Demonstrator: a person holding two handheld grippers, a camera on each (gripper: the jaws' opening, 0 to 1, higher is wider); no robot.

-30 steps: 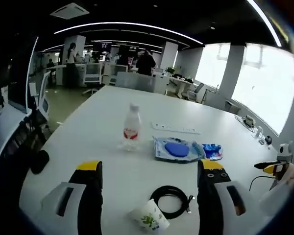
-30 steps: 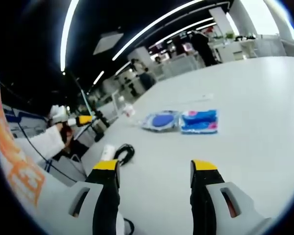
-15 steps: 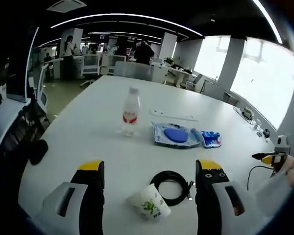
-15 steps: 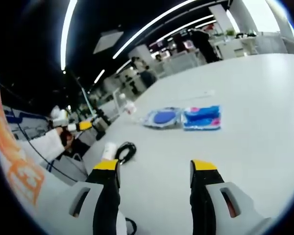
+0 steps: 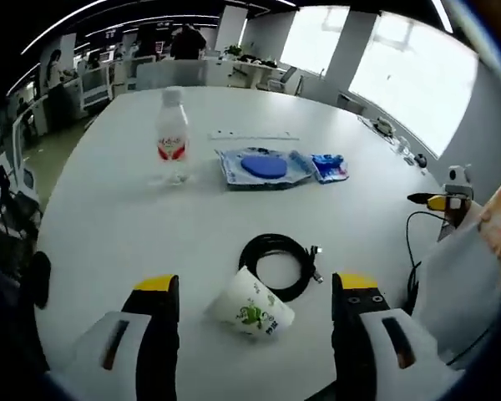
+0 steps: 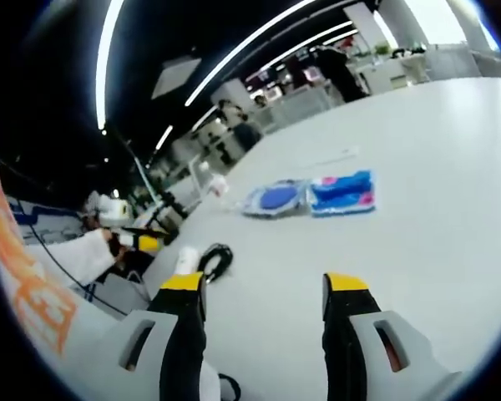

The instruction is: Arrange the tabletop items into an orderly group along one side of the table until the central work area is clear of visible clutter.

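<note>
White table [image 5: 108,217] remains cluttered — cup [image 5: 250,307], cable [image 5: 277,264], bottle [image 5: 172,134], packets [image 5: 263,165] scattered; your left gripper [image 5: 252,294] and right gripper [image 6: 263,286] gape empty.

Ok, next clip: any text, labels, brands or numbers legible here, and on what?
None can be read.
Bottle: red label, print too blurred.
Paper cup: green design, no legible words.
Blue packets: print too small.
Orange marks at the right gripper view's left edge: cut off, unreadable.

White cup [image 5: 250,307], green print; black cable [image 5: 277,266]
</note>
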